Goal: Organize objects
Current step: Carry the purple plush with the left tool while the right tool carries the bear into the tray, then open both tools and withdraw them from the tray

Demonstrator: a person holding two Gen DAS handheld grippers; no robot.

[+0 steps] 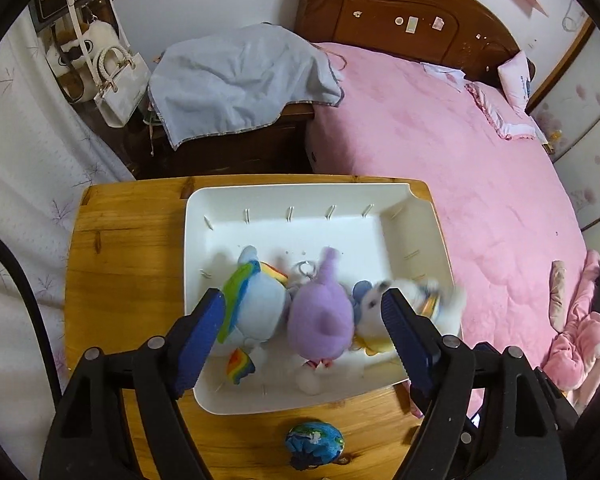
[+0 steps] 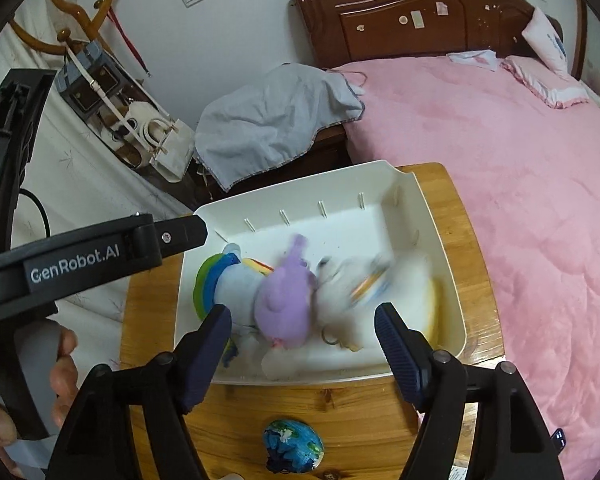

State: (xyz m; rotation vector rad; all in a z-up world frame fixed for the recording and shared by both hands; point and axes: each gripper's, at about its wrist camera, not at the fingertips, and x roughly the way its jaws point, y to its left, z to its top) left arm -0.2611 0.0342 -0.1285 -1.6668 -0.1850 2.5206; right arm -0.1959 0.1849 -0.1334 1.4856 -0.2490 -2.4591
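Bedroom scene, small wooden bench (image 1: 132,240) beside a bed w/ pink blanket (image 1: 440,152). White tray (image 1: 284,196) sits on the bench, takes up most of its far half. Inside the tray, near edge: three plush toys in a row, touching. Blue plush w/ rainbow mane (image 1: 256,300) at tray's left end, purple plush (image 1: 320,316) in tray's middle, white plush (image 1: 412,308) at tray's right end, motion-blurred in both views. Metal keyring (image 1: 306,270) lies in the tray just behind the purple plush. Blue-green ball toy (image 1: 314,442) on the bench, outside the tray, just past its near rim.

Left gripper (image 1: 304,336) hovers over the tray's near edge, jaws released and spread wide, straddling blue + purple plush, pads not pressing on either. Right gripper (image 2: 304,348) also over the tray's near side, jaws released, nothing gripped; purple plush + part of white plush seen between them. Left gripper body visible left of the tray in the right wrist view, w/ a hand (image 2: 62,364) on its grip.

Beyond the tray: grey cloth (image 1: 240,80) draped over a dark nightstand, wooden headboard (image 1: 400,12), white handbag (image 1: 118,88) hanging far left.
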